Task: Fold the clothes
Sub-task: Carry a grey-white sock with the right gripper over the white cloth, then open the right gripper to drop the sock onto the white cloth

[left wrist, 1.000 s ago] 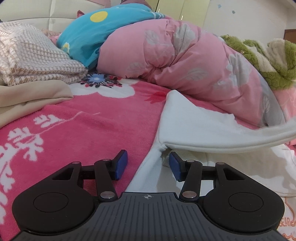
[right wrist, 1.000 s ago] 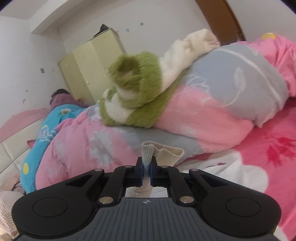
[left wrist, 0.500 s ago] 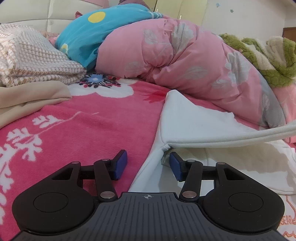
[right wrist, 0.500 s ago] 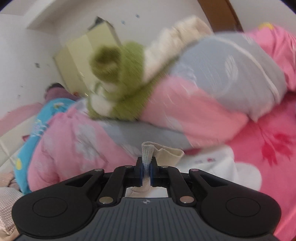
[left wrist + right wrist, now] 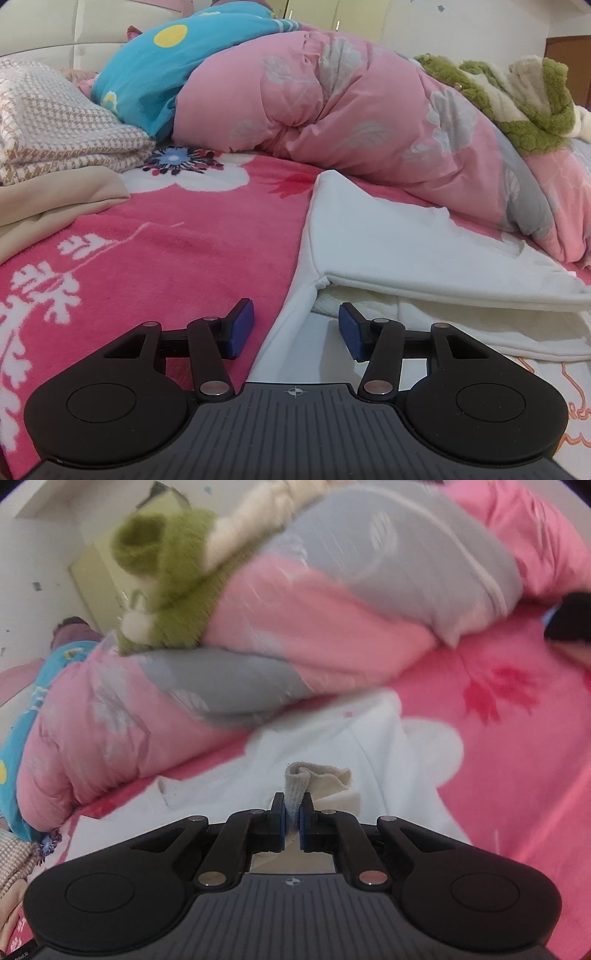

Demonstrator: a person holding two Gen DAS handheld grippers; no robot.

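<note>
1. At far left, saw a checked fold (image 5: 55, 122) and a beige cloth (image 5: 55, 199) lying on the blanket (image 5: 184, 258), well apart from the work. Probably put there to keep the middle free.
2. Found the left gripper (image 5: 295, 328) low and level over the blanket, aimed along the left edge of the garment (image 5: 424, 251). Kept wide open, gripping nothing, with one pad over pink pile and the other over white cloth. Judged as placed astride that edge, to pin it or take it.
3. Found the garment spread on the blanket, just in front of the duvet (image 5: 332, 110), with an upper layer doubled over a lower one. Fits a fold partly made; could not tell how many folds remained.
4. Further right, found the right gripper (image 5: 291, 823) clamped tight on a ribbed cuff (image 5: 299, 782), bunched and standing up between the pads, above the white body. Likely held raised so as to carry that end across without dragging it.
5. Pitched down toward the garment, with the bedding behind blurred. Could not tell where the cuff was bound.
</note>
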